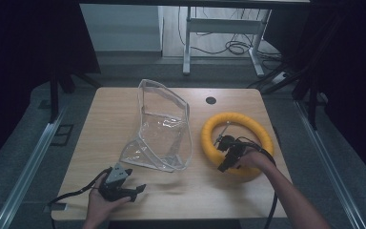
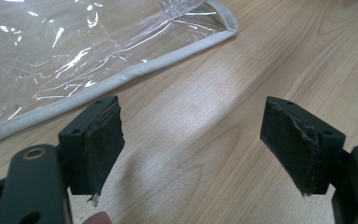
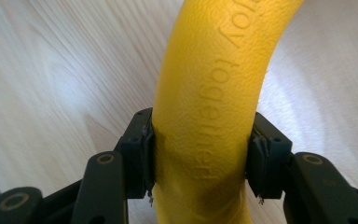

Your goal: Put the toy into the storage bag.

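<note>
A yellow foam ring (image 1: 237,143) lies on the right half of the wooden table (image 1: 109,107). My right gripper (image 1: 228,157) is shut on the ring's near rim; in the right gripper view the yellow ring (image 3: 214,93), with embossed lettering, is squeezed between both pads. A clear plastic bag (image 1: 164,129) with grey trim stands open in the middle of the table. My left gripper (image 1: 136,191) rests near the front left edge, open and empty. In the left gripper view the left gripper (image 2: 193,144) has bare wood between its jaws, and the clear bag (image 2: 74,46) lies beyond them.
A round black cable hole (image 1: 211,100) sits at the table's far edge. Behind the table stand a white desk frame (image 1: 219,28) and loose cables (image 1: 238,47) on the floor. Cables trail from both grippers off the front edge.
</note>
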A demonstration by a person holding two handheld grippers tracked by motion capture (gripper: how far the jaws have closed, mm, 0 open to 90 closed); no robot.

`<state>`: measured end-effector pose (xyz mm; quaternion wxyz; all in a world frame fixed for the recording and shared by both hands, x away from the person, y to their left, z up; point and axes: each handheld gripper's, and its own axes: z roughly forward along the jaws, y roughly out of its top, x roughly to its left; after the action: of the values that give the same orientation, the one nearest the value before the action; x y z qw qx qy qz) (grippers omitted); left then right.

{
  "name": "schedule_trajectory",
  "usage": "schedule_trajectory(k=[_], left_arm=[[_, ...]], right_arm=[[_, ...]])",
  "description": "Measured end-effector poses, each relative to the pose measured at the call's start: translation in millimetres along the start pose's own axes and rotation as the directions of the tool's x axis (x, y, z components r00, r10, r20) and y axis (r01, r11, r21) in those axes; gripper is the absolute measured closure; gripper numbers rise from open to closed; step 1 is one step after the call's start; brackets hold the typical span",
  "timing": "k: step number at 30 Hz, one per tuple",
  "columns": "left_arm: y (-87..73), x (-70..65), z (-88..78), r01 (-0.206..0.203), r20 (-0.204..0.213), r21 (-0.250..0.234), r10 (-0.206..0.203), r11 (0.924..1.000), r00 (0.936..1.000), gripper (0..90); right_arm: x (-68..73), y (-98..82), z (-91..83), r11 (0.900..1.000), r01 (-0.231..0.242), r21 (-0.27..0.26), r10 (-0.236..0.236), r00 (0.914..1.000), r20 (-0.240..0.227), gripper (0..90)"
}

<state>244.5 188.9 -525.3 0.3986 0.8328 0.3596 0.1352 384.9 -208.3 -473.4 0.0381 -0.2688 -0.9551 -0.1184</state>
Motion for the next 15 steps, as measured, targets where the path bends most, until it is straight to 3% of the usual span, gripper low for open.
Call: schedule_trajectory(k=[6,9,15], left_arm=[[0.2,0.1,-0.6,0.000,-0.001,-0.001,0.000,1.0000,1.0000,21.0],[0.0,0.0,0.1,0.000,-0.001,0.000,0.000,1.0000,1.0000,21.0],[0.2,0.2,-0.7,-0.001,-0.003,-0.002,0.001,1.0000,1.0000,21.0]], right_arm=[[-5.3,-7.0,-24.9,0.991,-0.039,-0.125,0.038,0.9992,-0.009,50.9],[-7.5,-8.5,-30.7,0.989,-0.041,-0.144,0.040,0.9991,-0.011,50.9],[-10.5,-11.5,-46.7,0.973,-0.058,-0.224,0.054,0.9983,-0.024,50.9]])
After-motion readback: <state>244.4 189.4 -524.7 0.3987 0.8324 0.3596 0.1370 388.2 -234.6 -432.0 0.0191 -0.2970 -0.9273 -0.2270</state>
